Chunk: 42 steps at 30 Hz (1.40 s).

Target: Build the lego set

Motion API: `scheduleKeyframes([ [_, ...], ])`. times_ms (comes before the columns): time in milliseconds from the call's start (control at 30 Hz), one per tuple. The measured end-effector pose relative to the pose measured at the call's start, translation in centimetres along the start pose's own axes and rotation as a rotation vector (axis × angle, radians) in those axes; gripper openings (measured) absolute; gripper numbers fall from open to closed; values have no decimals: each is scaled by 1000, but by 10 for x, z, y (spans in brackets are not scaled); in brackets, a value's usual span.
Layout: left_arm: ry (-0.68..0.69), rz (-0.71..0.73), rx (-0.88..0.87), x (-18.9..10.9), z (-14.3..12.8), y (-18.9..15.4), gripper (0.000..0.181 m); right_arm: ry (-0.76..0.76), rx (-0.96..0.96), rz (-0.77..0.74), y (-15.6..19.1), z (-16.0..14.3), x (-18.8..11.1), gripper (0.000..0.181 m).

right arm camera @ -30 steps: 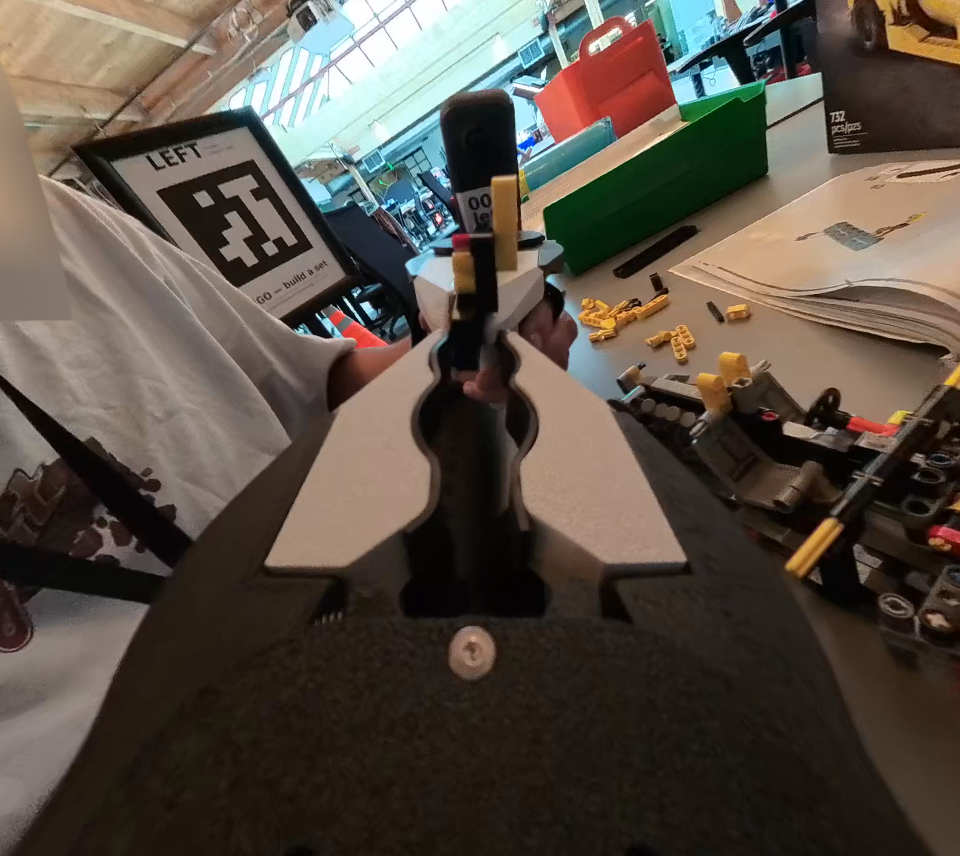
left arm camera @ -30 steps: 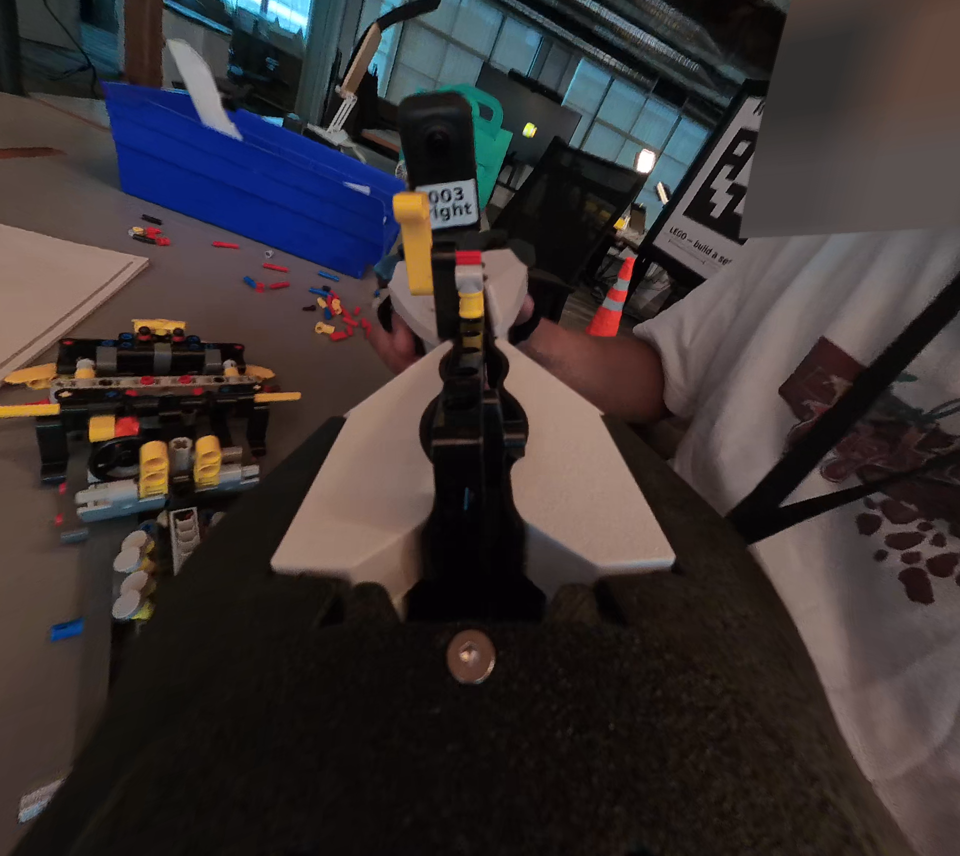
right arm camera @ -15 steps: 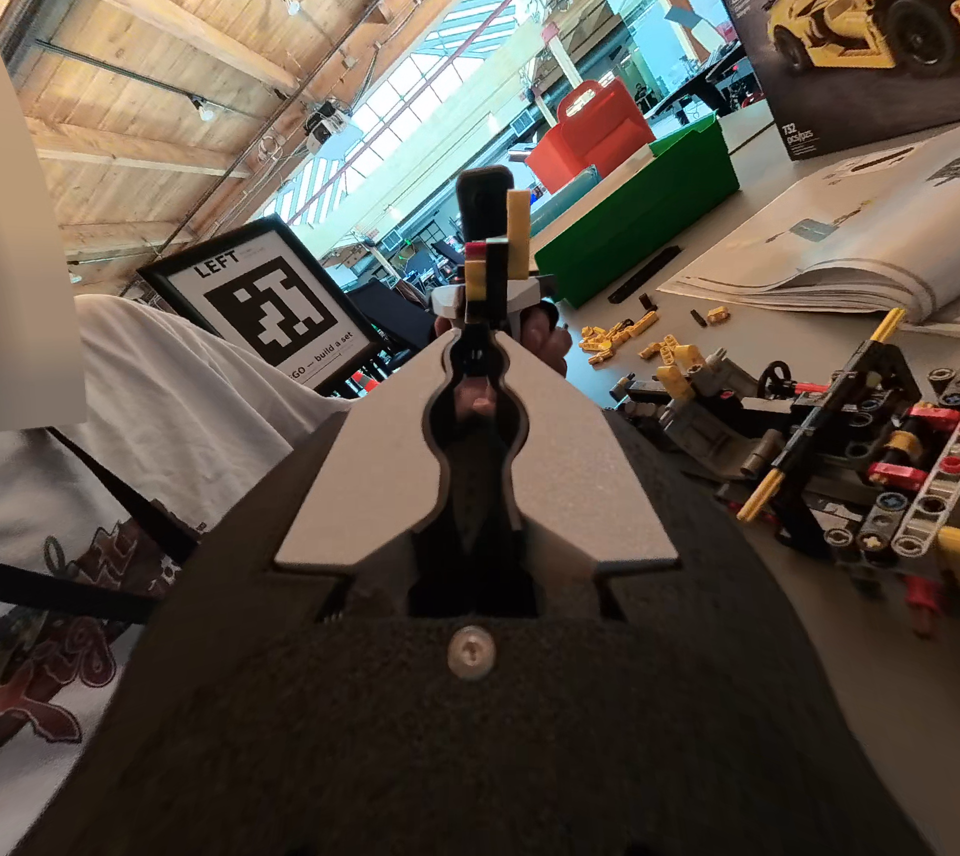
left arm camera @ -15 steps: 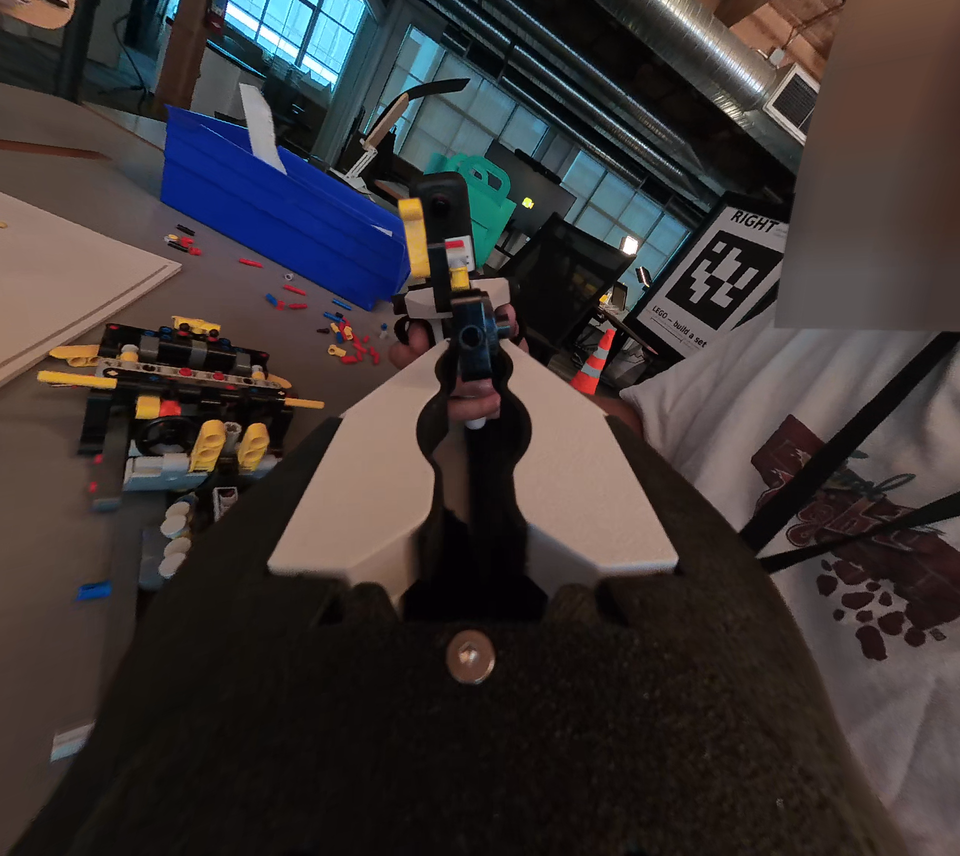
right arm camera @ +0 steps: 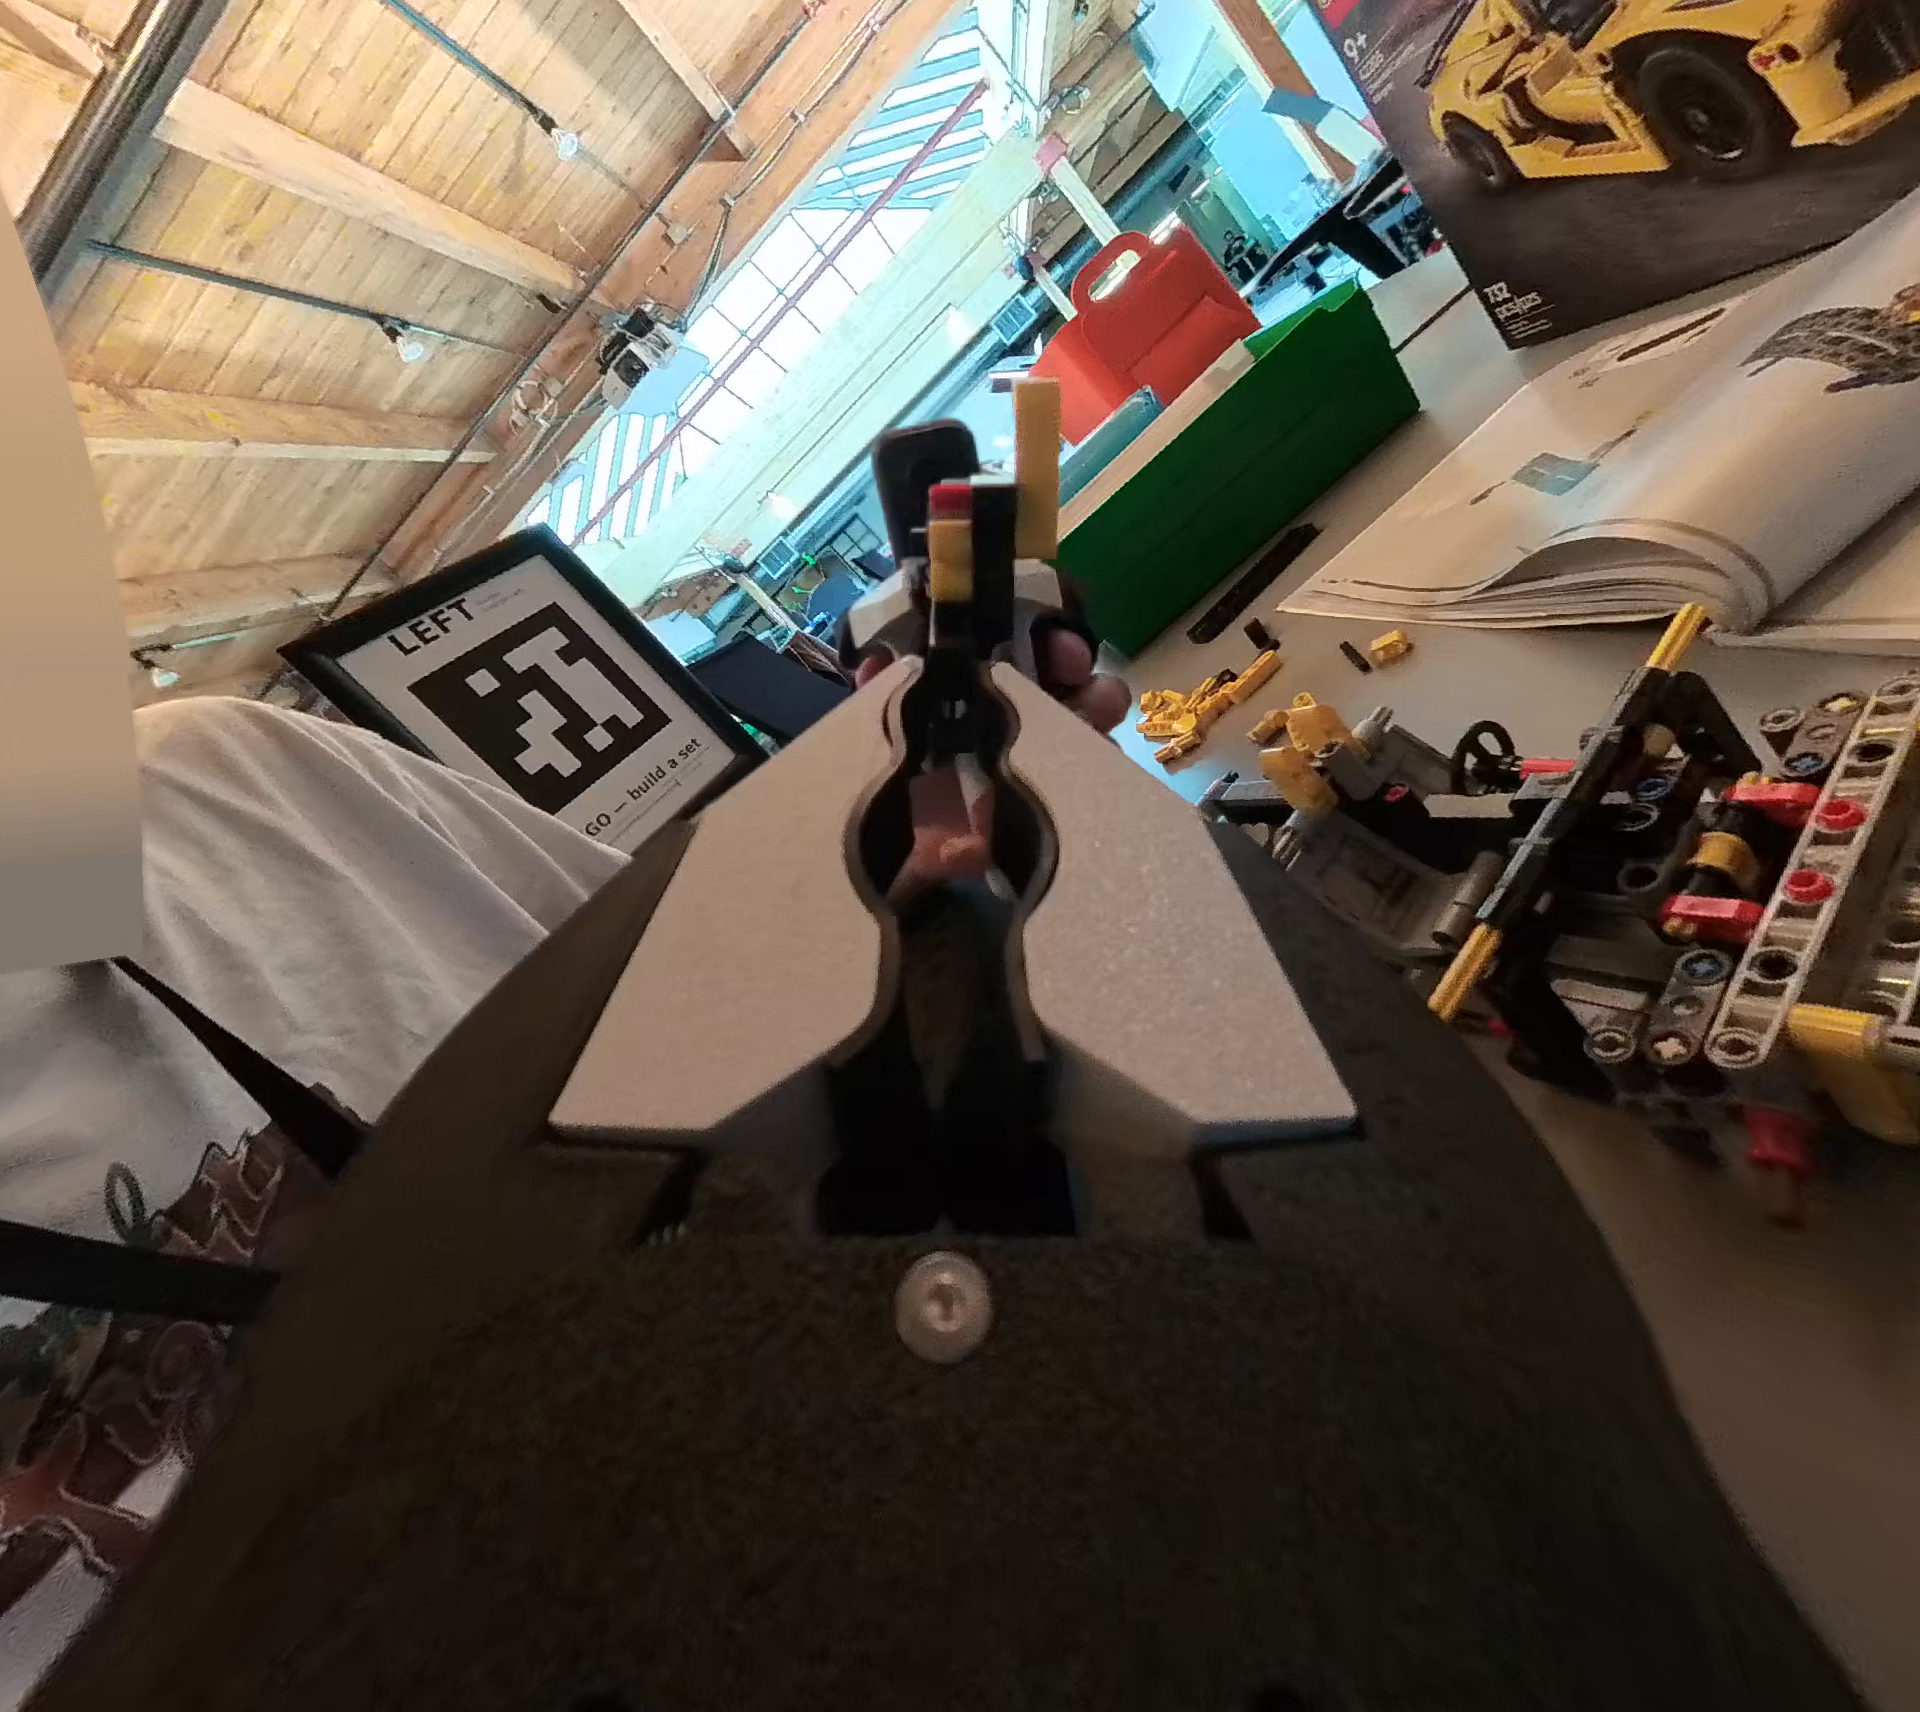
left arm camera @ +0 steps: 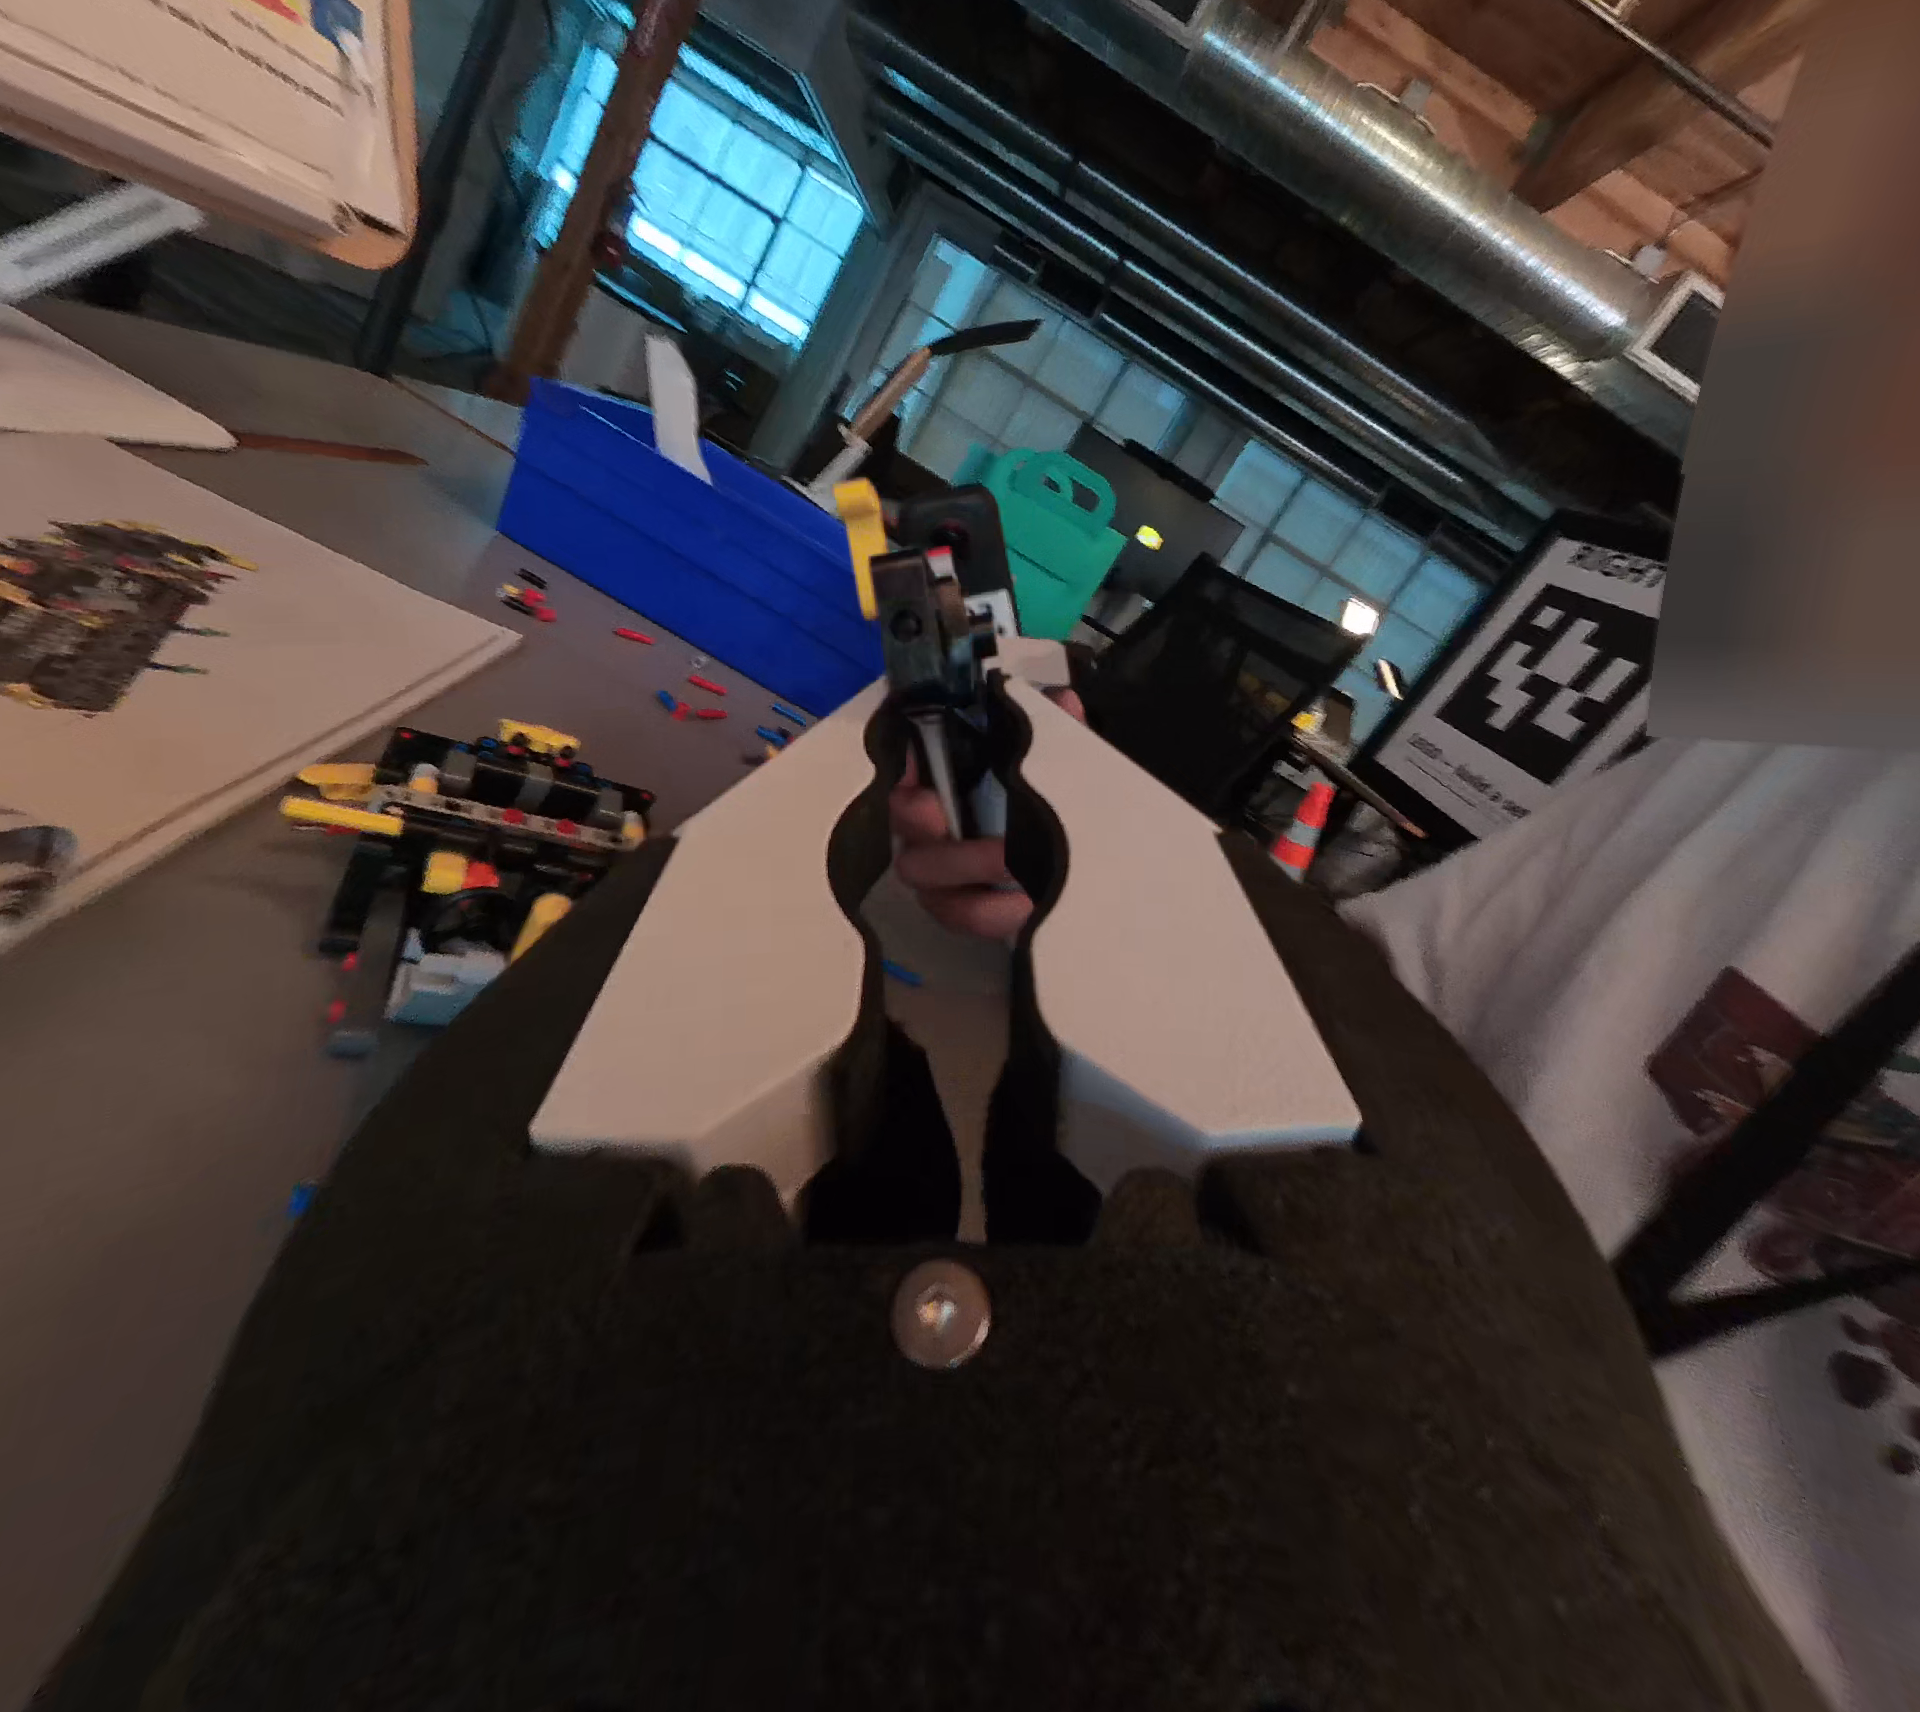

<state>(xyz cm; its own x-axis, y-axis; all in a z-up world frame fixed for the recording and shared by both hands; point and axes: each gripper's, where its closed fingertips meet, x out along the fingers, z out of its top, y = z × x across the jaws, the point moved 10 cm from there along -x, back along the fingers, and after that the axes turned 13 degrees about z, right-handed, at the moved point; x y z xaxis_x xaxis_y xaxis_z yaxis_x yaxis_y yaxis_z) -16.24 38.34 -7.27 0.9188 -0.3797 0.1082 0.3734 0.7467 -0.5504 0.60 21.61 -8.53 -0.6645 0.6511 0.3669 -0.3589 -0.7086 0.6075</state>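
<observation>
Left wrist view: my left gripper is clamped on a small black, yellow and red lego piece, held in the air. Right wrist view: my right gripper pinches the same lego piece from the opposite side, tips nearly meeting. Below, on the grey table, sits the partly built lego chassis, beside an open instruction booklet and loose yellow parts.

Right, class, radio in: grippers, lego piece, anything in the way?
Both grippers shut on the small lego sub-assembly, held mid-air between them. Main chassis on the table. Nothing in the way.
</observation>
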Motion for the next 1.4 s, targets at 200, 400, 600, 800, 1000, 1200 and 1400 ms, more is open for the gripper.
scheduleKeyframes([
  [200, -130, 40, -12, 4, 0, -3, 15, 0, 27, 16, -2, 0, 3, 7],
  [400, 49, -16, -115, 11, -8, -1, 15, 44, 22, 10, -2, -3, 5, 7],
  [600, 100, -12, -135, 5, -7, 6, 15, 66, 49, -14, -4, -5, 1, 7],
  [800, 145, 36, -29, 2, -8, 5, 15, 76, 82, -22, -6, -6, -2, 7],
  [1000, 458, -86, 15, -9, -16, 11, 18, 116, 78, -54, -7, -7, -6, 7],
  [1200, 596, -42, 62, -33, 16, 20, 21, 232, 79, -44, -8, -12, -1, 7],
  [1400, 668, -23, -3, -9, 34, 13, 23, 208, 87, -10, -8, -12, 7, 7],
])
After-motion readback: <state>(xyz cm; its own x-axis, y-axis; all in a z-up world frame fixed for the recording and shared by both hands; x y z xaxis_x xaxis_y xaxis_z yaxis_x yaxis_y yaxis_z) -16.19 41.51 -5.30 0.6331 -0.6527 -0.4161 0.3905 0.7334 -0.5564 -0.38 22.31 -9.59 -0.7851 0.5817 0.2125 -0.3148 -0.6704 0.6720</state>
